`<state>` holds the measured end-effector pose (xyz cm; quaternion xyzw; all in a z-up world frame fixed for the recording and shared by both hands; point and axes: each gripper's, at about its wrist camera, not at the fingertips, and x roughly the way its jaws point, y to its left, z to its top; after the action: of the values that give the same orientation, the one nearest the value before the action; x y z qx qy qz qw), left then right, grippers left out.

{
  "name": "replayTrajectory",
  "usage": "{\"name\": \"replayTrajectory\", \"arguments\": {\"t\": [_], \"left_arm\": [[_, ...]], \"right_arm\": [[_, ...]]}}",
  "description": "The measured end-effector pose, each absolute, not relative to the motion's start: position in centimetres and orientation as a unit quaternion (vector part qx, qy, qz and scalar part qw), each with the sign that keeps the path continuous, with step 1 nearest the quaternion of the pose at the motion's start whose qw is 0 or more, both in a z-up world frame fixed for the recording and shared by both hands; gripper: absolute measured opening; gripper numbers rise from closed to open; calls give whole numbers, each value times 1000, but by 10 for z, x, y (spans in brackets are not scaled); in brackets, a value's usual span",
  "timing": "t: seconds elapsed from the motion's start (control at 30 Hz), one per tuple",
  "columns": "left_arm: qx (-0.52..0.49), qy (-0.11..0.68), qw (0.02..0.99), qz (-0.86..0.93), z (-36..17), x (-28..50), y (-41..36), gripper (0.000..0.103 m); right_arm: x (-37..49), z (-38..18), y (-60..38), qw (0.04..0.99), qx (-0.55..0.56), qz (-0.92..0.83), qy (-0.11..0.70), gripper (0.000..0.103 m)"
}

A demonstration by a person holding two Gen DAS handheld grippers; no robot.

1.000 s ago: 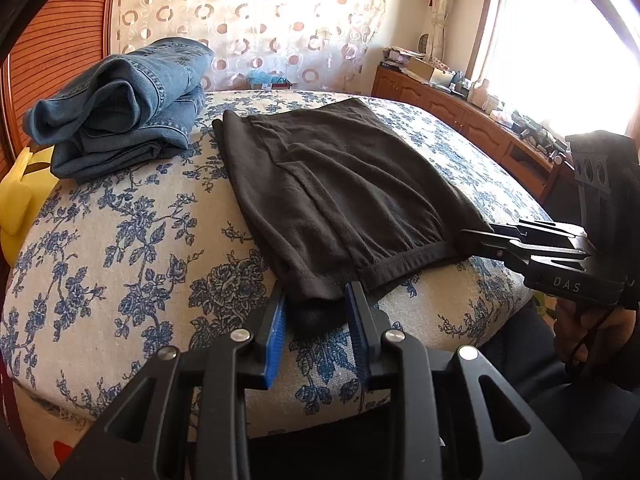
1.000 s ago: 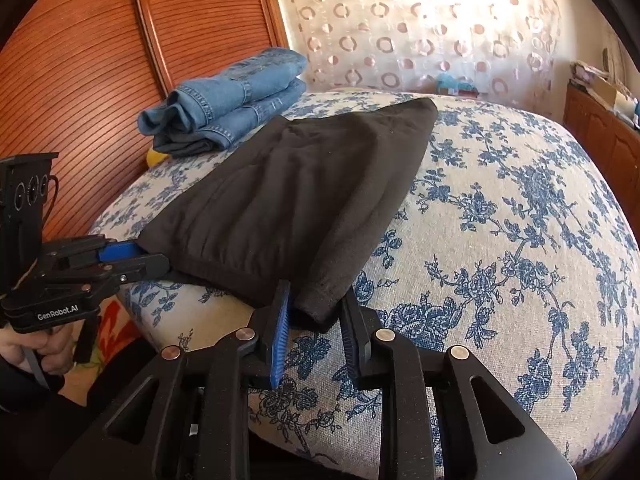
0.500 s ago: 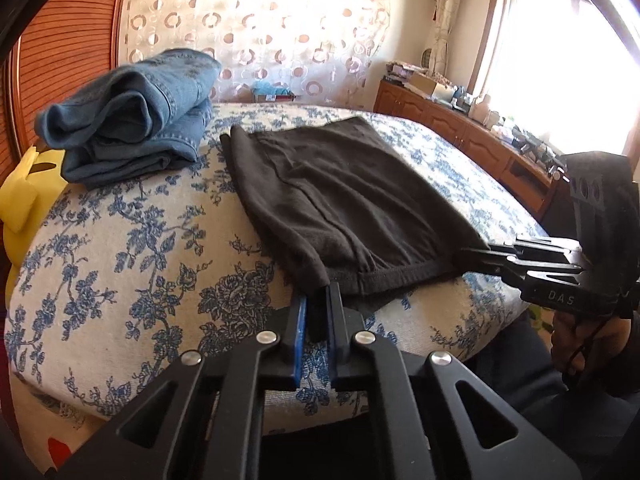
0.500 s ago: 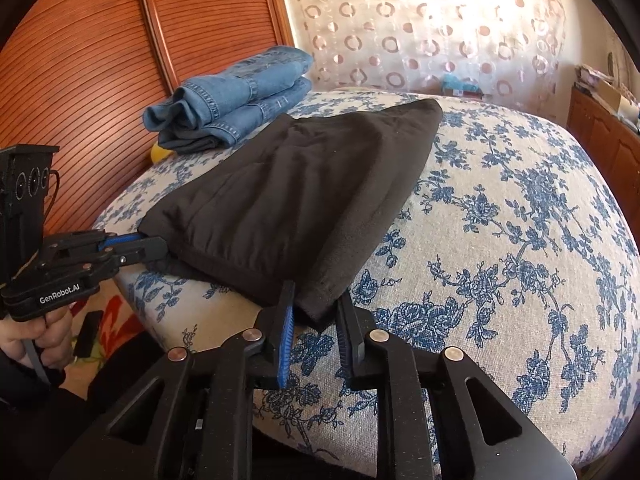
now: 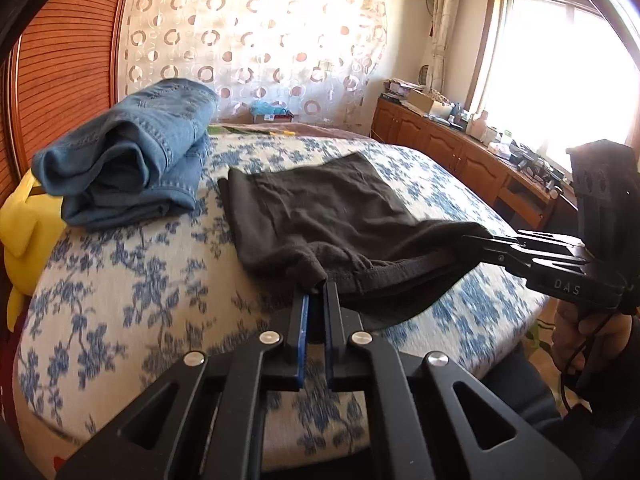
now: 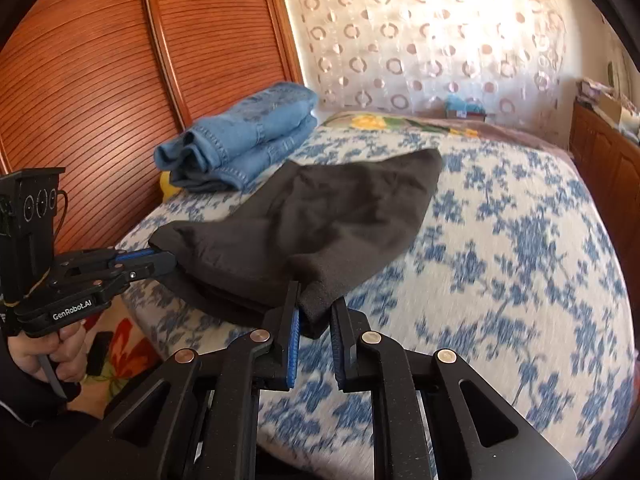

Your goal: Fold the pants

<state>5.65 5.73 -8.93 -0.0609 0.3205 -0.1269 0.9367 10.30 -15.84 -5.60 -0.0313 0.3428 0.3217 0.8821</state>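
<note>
Black pants (image 5: 320, 216) between both tongs

Bed (image 5: 120, 300) under a cream cover printed with blue flowers. Folded blue jeans (image 5: 132, 160) stacked at the far left corner of the cover, beside the slatted wooden doors (image 6: 120, 80). Yellow cushion (image 5: 24, 236) wedged at the bed's left edge below the jeans. Sheer curtain (image 5: 256, 40) with ring pattern behind the bed, backlit. Small teal item (image 5: 269, 110) at the curtain's foot, too small to identify. Brown blanket (image 6: 420, 124) with yellow flower print across the bed's far end. Low wooden cabinet (image 5: 460, 152) along the right wall under a bright window (image 5: 560, 72), top cluttered with boxes and bottles. Floral rug (image 6: 120, 352) on the floor.
</note>
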Motion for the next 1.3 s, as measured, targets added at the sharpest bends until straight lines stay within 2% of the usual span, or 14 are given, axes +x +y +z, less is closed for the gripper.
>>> {"name": "replayTrajectory", "arguments": {"t": [0.63, 1.3], "left_arm": [[-50, 312, 943, -106, -72, 127, 65, 2], [-5, 321, 944, -81, -64, 183, 59, 3]], "right_arm": [[171, -31, -141, 901, -35, 299, 312, 10], [219, -35, -127, 906, -35, 265, 329, 10]]}}
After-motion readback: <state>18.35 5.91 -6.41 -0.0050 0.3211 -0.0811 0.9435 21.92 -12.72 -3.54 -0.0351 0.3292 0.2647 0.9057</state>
